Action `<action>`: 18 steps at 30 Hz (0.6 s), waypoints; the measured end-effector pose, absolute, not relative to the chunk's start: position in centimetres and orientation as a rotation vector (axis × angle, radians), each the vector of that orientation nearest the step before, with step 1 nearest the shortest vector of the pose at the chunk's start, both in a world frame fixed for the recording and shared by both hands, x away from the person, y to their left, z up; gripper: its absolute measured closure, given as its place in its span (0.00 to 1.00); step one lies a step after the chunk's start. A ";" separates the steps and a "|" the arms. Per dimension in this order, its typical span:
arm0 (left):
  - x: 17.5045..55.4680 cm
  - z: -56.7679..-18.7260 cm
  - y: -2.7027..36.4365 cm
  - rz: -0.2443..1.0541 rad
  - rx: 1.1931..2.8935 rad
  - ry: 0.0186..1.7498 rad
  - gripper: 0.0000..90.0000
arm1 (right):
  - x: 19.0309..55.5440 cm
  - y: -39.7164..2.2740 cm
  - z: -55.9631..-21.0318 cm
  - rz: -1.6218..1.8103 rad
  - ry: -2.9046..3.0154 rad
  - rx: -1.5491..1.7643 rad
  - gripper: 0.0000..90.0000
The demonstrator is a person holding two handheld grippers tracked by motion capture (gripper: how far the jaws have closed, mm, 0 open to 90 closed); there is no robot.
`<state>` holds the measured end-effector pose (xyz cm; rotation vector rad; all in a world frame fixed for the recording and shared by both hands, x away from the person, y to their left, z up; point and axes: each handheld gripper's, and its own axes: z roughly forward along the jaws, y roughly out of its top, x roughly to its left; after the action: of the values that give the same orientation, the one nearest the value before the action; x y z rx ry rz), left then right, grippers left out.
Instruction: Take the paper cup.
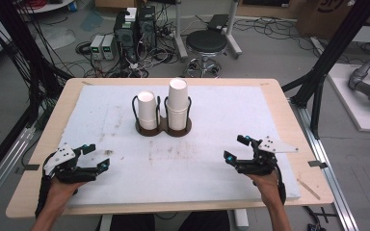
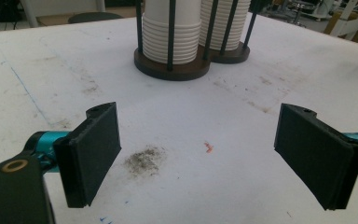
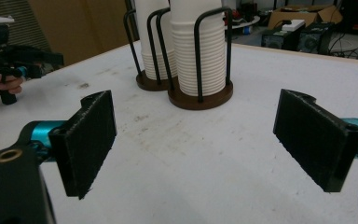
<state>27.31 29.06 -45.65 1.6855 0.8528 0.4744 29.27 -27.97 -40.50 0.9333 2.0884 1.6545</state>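
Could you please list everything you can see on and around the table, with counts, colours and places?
Cup stacks: two, white, in the holder at the table's far middle; the right one taller.
Cup holder: one, dark base with black wire posts, far middle.
Mat: one, white, stained, covering the table.
Table: one, light wood.
Stool: one, black, on the floor behind.
Left claw: one, black, open, near left.
Right claw: one, black, open, near right.
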 end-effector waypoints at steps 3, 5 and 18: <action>27.3 -45.6 29.0 0.473 1.691 0.853 0.16 | 29.5 -28.3 -38.3 1.629 2.130 0.934 0.15; 27.3 -45.6 29.0 0.473 1.694 0.849 0.16 | 29.8 -28.4 -36.7 1.607 2.153 0.921 0.15; 27.4 -45.6 29.0 0.462 1.698 0.854 0.16 | 33.5 -26.5 -28.7 1.452 2.263 0.868 0.15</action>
<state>27.44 28.98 -45.64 1.6983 0.8539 0.4616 33.49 -26.55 -28.67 0.8681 2.2625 1.4516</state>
